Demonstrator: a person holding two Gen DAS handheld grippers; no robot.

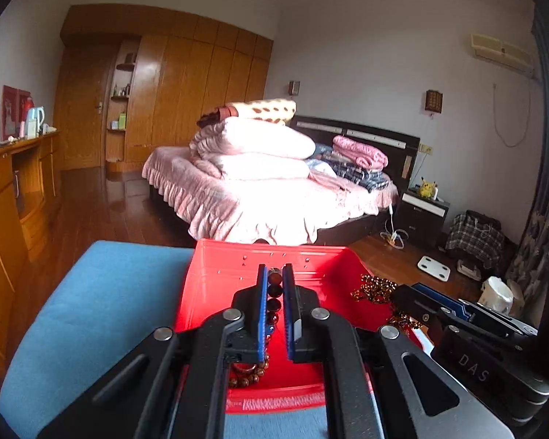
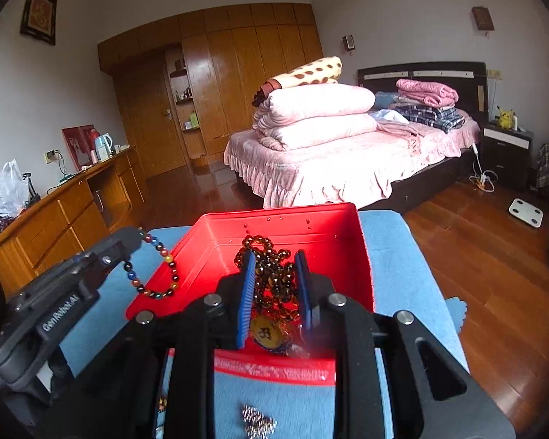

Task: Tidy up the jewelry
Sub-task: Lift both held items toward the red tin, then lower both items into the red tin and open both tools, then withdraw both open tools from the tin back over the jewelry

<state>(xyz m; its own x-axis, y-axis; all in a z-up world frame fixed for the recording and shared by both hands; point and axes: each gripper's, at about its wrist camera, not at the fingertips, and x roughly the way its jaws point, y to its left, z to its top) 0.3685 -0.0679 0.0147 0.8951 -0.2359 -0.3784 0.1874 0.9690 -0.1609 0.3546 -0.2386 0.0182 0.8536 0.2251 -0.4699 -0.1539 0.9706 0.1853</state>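
Observation:
A red box (image 1: 216, 292) (image 2: 333, 226) sits on a blue cloth-covered surface (image 1: 91, 311) (image 2: 395, 256). My left gripper (image 1: 275, 274) (image 2: 135, 236) is shut on a multicoloured bead bracelet (image 1: 273, 294) (image 2: 157, 278), which hangs over the box's left edge. My right gripper (image 2: 275, 258) (image 1: 417, 289) is shut on a brown bead necklace (image 2: 274, 278) (image 1: 375, 289) with a gold pendant (image 2: 265, 333), held over the box's inside. Another brown bead bracelet (image 1: 250, 371) lies in the box under my left gripper.
A silver chain piece (image 2: 258, 419) lies on the blue cloth in front of the box. Behind stand a bed (image 2: 347, 153) with folded pink quilts, a wooden desk (image 2: 55, 219) on the left and a wood floor (image 2: 494, 256) on the right.

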